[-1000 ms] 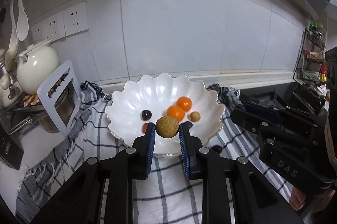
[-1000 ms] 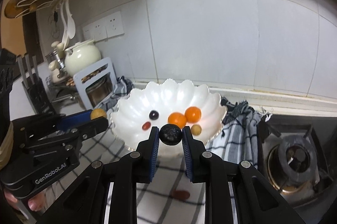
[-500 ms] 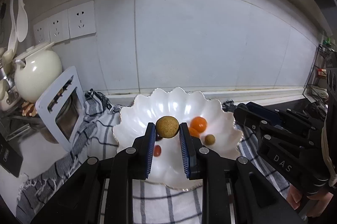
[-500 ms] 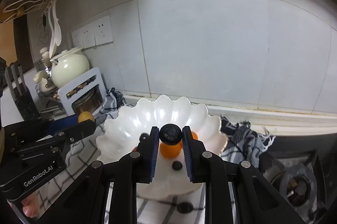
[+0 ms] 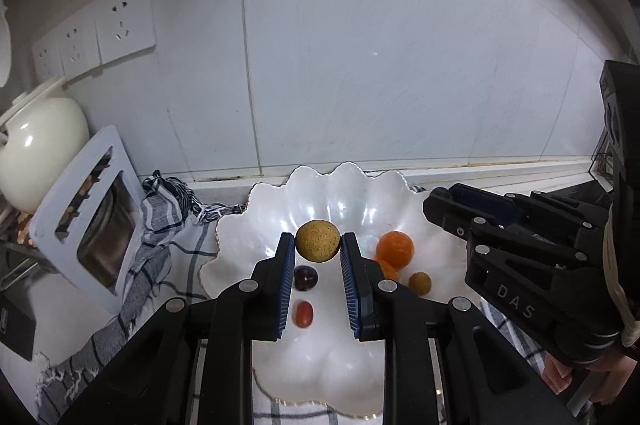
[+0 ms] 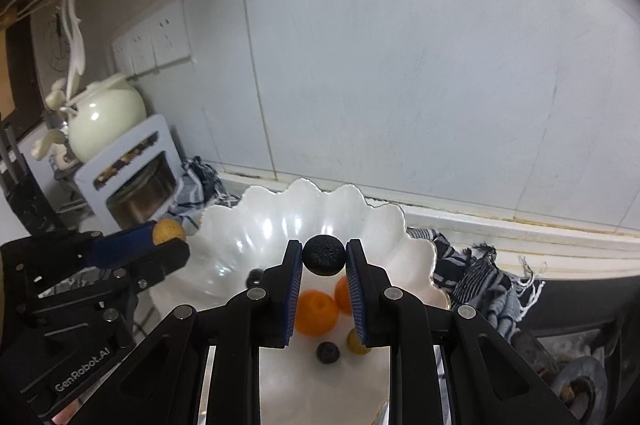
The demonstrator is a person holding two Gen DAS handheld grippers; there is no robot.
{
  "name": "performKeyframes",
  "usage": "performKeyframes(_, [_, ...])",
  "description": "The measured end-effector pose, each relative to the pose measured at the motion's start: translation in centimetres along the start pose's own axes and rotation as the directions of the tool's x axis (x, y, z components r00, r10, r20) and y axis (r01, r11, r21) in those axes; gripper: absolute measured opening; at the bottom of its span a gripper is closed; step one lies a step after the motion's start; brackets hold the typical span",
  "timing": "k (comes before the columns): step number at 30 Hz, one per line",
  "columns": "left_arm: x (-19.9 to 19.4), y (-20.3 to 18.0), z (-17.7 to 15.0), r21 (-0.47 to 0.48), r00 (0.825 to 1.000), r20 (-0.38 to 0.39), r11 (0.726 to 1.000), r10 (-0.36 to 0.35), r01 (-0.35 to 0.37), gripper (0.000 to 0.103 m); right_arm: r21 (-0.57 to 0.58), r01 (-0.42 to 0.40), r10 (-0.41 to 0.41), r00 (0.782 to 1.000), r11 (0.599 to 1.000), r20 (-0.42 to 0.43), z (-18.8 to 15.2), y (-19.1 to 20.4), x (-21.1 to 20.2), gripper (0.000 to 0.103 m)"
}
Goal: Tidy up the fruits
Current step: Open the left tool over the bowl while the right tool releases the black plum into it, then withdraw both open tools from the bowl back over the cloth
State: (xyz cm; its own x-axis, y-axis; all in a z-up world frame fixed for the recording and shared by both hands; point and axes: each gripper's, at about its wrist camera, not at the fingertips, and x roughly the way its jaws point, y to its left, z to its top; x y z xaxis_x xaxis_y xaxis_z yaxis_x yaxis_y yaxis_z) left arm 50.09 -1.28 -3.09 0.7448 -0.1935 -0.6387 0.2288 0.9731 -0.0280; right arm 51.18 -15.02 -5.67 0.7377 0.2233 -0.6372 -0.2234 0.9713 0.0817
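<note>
Left gripper (image 5: 318, 251) clamped on a round tan speckled fruit (image 5: 317, 240), held above the white scalloped ceramic bowl (image 5: 320, 185) on a checked cloth (image 5: 168, 225). Right gripper (image 6: 323, 259) pinching a round, wrinkled black fruit (image 6: 323, 255) over the same bowl. Both fruits near-spherical, so no long axis to tell. In the bowl, left view only: dark cherry-like fruit (image 5: 306, 278) and small red oval fruit (image 5: 304, 314), plus orange citrus (image 5: 395, 249) and small olive-tan fruit (image 5: 419, 283). Right view only: dark blueberry-like fruit (image 6: 328, 351) and a gas burner (image 6: 576, 389) at lower right.
</note>
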Motion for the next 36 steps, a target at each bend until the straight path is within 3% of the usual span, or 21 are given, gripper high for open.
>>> performKeyframes(10, [4.4, -0.1, 1.4, 0.001, 0.997, -0.080, 1.000, 0.006, -0.006, 0.024, -0.013, 0.027, -0.028, 0.995, 1.000, -0.094, 0.6, -1.4, 4.2, 0.024])
performKeyframes(21, [8.6, -0.8, 2.5, 0.003, 0.981, -0.193, 1.000, 0.002, -0.002, 0.024, -0.010, 0.024, -0.026, 0.988, 1.000, -0.155, 0.9, -2.1, 6.4, 0.024])
performKeyframes(22, [8.8, -0.8, 2.5, -0.001, 0.981, -0.196, 1.000, 0.008, -0.008, 0.026, -0.009, 0.028, -0.029, 0.987, 1.000, -0.160, 0.8, -2.2, 6.5, 0.024])
performKeyframes(24, [9.0, -0.7, 2.5, -0.001, 0.980, -0.198, 1.000, 0.019, -0.019, 0.038, -0.014, 0.031, -0.033, 0.986, 0.999, -0.166, 0.8, -2.4, 6.7, 0.027])
performKeyframes(26, [8.8, -0.7, 2.5, -0.002, 0.981, -0.191, 1.000, 0.026, -0.027, 0.040, -0.020, 0.042, -0.045, 0.984, 0.999, -0.170, 0.7, -2.6, 6.7, 0.035])
performKeyframes(36, [5.3, -0.5, 2.8, 0.008, 0.989, -0.110, 0.995, 0.103, -0.102, 0.050, 0.005, 0.048, -0.047, 0.990, 0.999, -0.134, 0.2, -3.6, 4.4, 0.035])
